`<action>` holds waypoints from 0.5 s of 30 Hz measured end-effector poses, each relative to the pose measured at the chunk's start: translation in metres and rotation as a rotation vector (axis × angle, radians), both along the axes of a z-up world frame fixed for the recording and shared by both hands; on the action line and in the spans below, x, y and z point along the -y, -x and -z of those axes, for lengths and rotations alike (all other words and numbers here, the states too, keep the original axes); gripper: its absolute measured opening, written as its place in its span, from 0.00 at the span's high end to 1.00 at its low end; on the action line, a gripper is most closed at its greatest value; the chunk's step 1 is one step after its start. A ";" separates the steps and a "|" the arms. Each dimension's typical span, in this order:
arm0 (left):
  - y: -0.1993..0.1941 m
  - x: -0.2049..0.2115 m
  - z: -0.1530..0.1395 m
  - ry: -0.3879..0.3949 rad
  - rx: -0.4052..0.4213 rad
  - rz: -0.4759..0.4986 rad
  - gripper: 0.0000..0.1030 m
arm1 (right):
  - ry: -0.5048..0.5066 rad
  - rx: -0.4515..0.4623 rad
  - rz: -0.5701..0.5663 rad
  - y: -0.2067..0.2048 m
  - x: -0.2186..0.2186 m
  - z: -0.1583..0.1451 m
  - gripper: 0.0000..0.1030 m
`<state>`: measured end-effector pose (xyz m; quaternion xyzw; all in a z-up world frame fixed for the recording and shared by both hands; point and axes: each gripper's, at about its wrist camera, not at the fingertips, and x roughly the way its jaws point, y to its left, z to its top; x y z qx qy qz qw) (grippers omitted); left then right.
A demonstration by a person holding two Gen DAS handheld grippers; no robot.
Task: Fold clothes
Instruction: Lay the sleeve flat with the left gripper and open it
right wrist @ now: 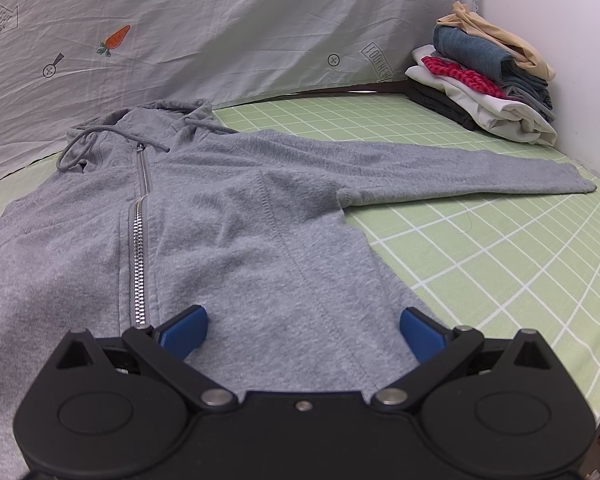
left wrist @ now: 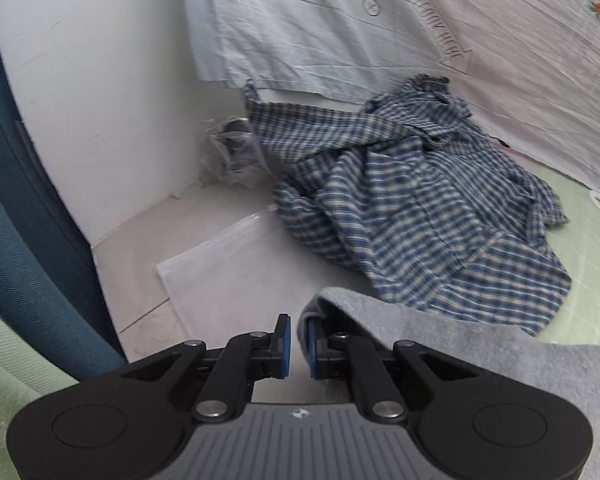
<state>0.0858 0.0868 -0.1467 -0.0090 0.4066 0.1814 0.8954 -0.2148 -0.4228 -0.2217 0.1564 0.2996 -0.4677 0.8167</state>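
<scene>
A grey zip hoodie (right wrist: 260, 208) lies flat, front up, on the green checked bed sheet (right wrist: 500, 260), its hood toward the back and one sleeve (right wrist: 460, 172) stretched out to the right. My right gripper (right wrist: 303, 334) hovers open over the hoodie's lower part, blue pads wide apart and nothing between them. In the left wrist view a corner of the grey hoodie (left wrist: 440, 344) drapes over the right finger and tucks in between the tips. My left gripper (left wrist: 296, 320) is shut on that edge, near the side of the bed above the floor.
A crumpled blue plaid shirt (left wrist: 420, 200) lies ahead of the left gripper. A stack of folded clothes (right wrist: 484, 80) sits in the back right corner by the wall. A pale printed sheet (right wrist: 240, 32) hangs behind. A clear plastic bag (left wrist: 220, 256) lies on the floor.
</scene>
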 end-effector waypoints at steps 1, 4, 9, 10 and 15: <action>0.001 -0.004 -0.001 -0.005 -0.009 -0.027 0.84 | 0.000 0.000 -0.001 0.000 0.000 0.000 0.00; 0.012 -0.003 -0.005 0.023 -0.002 -0.037 0.56 | -0.001 -0.002 -0.005 0.000 0.001 0.000 0.00; 0.040 0.034 -0.014 0.020 0.036 0.071 0.38 | -0.037 -0.046 -0.076 -0.001 0.009 -0.007 0.00; 0.045 0.046 -0.014 0.021 0.035 0.106 0.37 | -0.051 -0.061 -0.103 -0.001 0.013 -0.009 0.00; 0.074 0.101 -0.010 0.027 0.010 0.274 0.35 | -0.107 -0.095 -0.196 0.015 0.025 -0.018 0.00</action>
